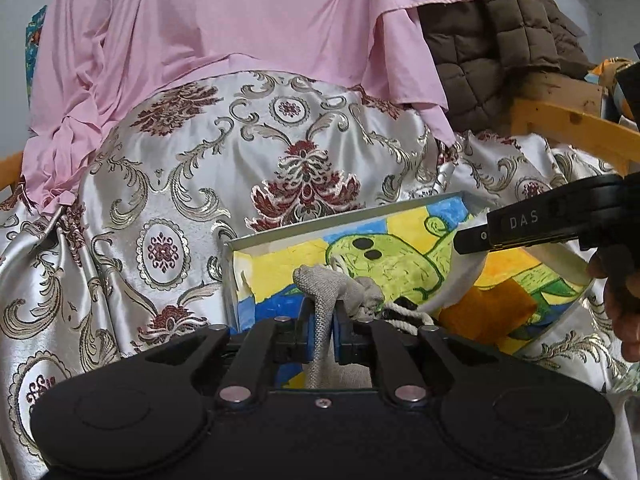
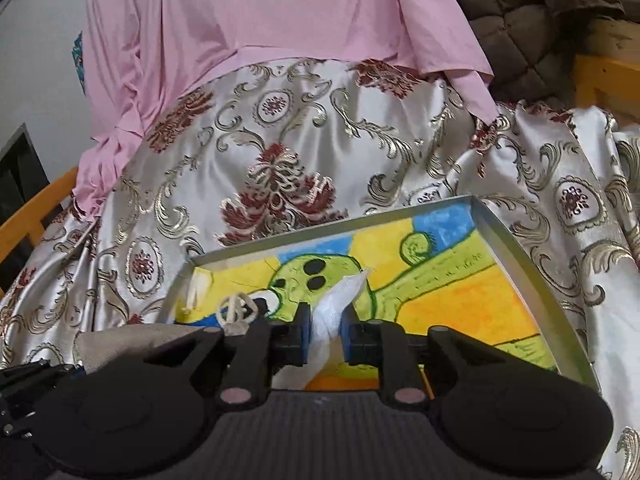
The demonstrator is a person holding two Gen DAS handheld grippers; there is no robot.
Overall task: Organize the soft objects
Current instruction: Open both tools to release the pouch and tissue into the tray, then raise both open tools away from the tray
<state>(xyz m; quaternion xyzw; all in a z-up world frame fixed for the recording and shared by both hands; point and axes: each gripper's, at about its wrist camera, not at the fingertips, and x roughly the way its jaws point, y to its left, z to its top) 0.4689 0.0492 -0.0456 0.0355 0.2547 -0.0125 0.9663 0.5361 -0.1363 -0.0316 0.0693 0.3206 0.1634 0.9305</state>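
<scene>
A shallow silver-rimmed tray (image 1: 230,280) lined with a bright painting of a green creature lies on the brocade cover. My left gripper (image 1: 322,320) is low over the tray's near left part, shut on a grey woven cloth (image 1: 320,280) that bunches over its blue pads. A knotted white cord (image 1: 400,312) lies beside it in the tray. My right gripper (image 2: 326,336) is shut on a white cloth (image 2: 340,296) over the tray's middle. From the left wrist view the right gripper (image 1: 464,240) comes in from the right, with the white cloth (image 1: 460,280) hanging from its tip. The grey cloth (image 2: 120,340) and cord (image 2: 236,308) show at lower left.
A silver brocade cover (image 1: 180,184) with red and gold flowers drapes the seat. A pink cloth (image 1: 220,20) hangs over the back and a brown quilted jacket (image 1: 500,32) lies at upper right. An orange wooden frame (image 1: 572,124) runs along the right. A hand (image 1: 624,292) holds the right gripper.
</scene>
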